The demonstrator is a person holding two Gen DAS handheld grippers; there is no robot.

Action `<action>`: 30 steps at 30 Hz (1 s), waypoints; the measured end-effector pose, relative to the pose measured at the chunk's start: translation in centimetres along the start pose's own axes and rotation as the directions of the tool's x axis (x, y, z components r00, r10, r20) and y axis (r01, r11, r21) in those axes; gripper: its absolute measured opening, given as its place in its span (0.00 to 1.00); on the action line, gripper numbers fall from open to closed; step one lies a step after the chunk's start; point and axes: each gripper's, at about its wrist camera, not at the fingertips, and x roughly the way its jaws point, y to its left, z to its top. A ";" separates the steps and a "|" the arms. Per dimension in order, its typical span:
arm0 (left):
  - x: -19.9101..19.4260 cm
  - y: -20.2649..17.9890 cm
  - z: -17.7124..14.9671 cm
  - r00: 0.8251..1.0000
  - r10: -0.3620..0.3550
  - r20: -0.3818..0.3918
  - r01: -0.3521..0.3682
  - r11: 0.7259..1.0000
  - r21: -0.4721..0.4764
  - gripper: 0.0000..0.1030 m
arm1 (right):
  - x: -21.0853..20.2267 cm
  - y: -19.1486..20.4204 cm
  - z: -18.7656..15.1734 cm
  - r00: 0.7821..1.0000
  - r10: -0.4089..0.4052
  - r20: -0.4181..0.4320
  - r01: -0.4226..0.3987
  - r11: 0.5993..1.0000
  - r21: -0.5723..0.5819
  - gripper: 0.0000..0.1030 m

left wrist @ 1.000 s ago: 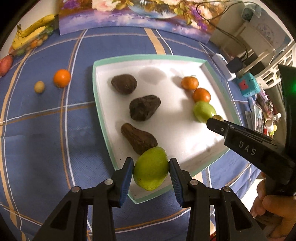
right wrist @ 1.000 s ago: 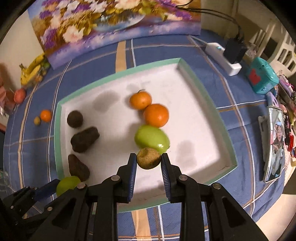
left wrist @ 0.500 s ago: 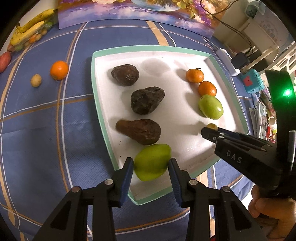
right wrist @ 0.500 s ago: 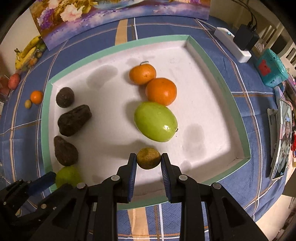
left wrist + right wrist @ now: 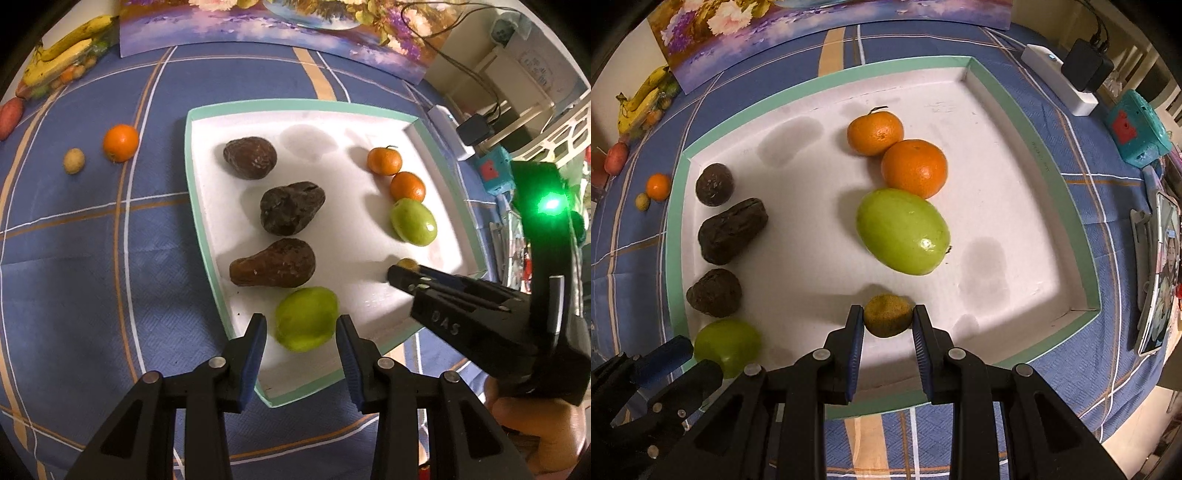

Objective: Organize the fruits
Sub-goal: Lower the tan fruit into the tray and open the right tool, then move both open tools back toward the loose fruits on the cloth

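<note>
A white tray with a teal rim holds three dark brown fruits in a left column and two oranges plus a green fruit on the right. My left gripper is open, its jaws standing slightly apart from a second green fruit resting on the tray's near left part. My right gripper is shut on a small brownish fruit low over the tray floor, below the green fruit.
An orange and a small yellowish fruit lie on the blue cloth left of the tray. Bananas and a painting are at the back. A power strip, teal box and phone sit right.
Both grippers came down toward the tray. The left jaws have opened off the green fruit, which now rests on the tray. The right gripper still grips the small brownish fruit.
</note>
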 end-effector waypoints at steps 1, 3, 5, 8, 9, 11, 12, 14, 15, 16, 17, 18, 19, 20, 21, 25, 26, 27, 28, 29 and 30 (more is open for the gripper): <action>-0.2 0.0 0.0 1.000 -0.002 0.003 0.002 1.000 0.002 0.42 | 0.0 0.0 0.1 1.000 0.003 -0.001 -0.003 1.000 -0.001 0.27; -0.5 0.0 0.1 1.000 -0.002 0.010 0.002 1.000 0.004 0.42 | 0.0 -0.1 0.2 1.000 0.004 0.000 -0.004 1.000 -0.001 0.28; -1.0 0.0 0.2 1.000 -0.002 0.021 0.002 1.000 0.002 0.42 | -0.2 -0.1 0.3 1.000 0.000 0.006 0.000 1.000 0.001 0.30; -1.9 0.4 0.3 0.999 -0.013 0.039 0.013 1.000 -0.009 0.43 | -0.8 -0.4 0.5 1.000 -0.006 0.026 0.006 1.000 0.007 0.36; -2.3 0.6 0.4 0.999 -0.020 0.050 0.021 1.000 -0.018 0.43 | -1.1 -0.5 0.5 0.999 -0.008 0.036 0.008 1.000 0.010 0.36; -3.0 1.0 0.7 0.997 -0.030 0.070 0.032 0.999 -0.030 0.43 | -1.6 -0.6 0.6 0.999 -0.008 0.052 0.007 1.000 0.013 0.36; -3.3 1.2 0.8 0.996 -0.033 0.080 0.037 0.999 -0.039 0.43 | -2.0 -0.6 0.7 0.998 -0.009 0.063 0.008 1.000 0.014 0.36; -4.0 2.1 1.0 0.994 -0.040 0.102 0.047 0.997 -0.068 0.45 | -2.7 -0.7 0.8 0.996 -0.011 0.088 0.010 1.000 0.018 0.36; -4.2 2.5 1.0 0.993 -0.039 0.110 0.048 0.995 -0.083 0.46 | -3.0 -0.7 0.9 0.995 -0.010 0.098 0.009 1.000 0.018 0.36; -4.4 3.0 1.1 0.992 -0.035 0.118 0.047 0.994 -0.101 0.47 | -3.2 -0.7 0.9 0.994 -0.009 0.106 0.007 1.000 0.018 0.36; -4.6 3.6 1.1 0.992 -0.027 0.127 0.043 0.992 -0.122 0.48 | -3.4 -0.6 1.1 0.994 -0.007 0.112 0.005 1.000 0.018 0.36; -4.9 4.2 1.2 0.991 -0.013 0.136 0.032 0.989 -0.142 0.50 | -3.6 -0.5 1.1 0.993 -0.005 0.118 0.003 1.000 0.015 0.36; -4.9 4.5 1.2 0.990 -0.001 0.142 0.023 0.988 -0.153 0.51 | -3.6 -0.4 1.1 0.993 -0.004 0.121 0.002 1.000 0.014 0.36; -5.1 5.1 1.3 0.988 0.021 0.152 0.005 0.985 -0.172 0.55 | -3.7 -0.3 1.2 0.992 -0.002 0.123 0.001 1.000 0.012 0.36; -5.3 5.7 1.4 0.986 0.046 0.160 -0.014 0.981 -0.194 0.62 | -3.7 -0.4 1.2 0.992 0.000 0.125 -0.001 1.000 0.012 0.36; -5.3 7.9 1.3 0.975 0.146 0.167 -0.096 0.956 -0.277 0.87 | -3.9 0.0 1.3 0.990 0.001 0.138 -0.004 1.000 0.024 0.51; -5.2 8.4 1.1 0.974 0.160 0.164 -0.107 0.951 -0.289 0.88 | -4.0 0.0 1.4 0.989 -0.003 0.146 -0.001 1.000 0.026 0.65; -5.1 8.9 1.1 0.972 0.174 0.157 -0.121 0.945 -0.303 0.89 | -4.1 0.3 1.3 0.988 -0.005 0.152 0.001 1.000 0.024 0.68; -5.0 9.2 1.0 0.971 0.182 0.153 -0.128 0.942 -0.309 0.90 | -4.2 0.4 1.3 0.988 -0.004 0.157 0.001 1.000 0.023 0.68; -4.8 9.4 1.0 0.970 0.194 0.147 -0.139 0.938 -0.317 0.92 | -4.3 0.4 1.2 0.987 -0.003 0.161 0.000 1.000 0.022 0.68; -4.7 9.7 1.0 0.968 0.204 0.144 -0.149 0.935 -0.321 0.95 | -4.3 0.5 1.2 0.986 -0.002 0.166 -0.002 1.000 0.023 0.68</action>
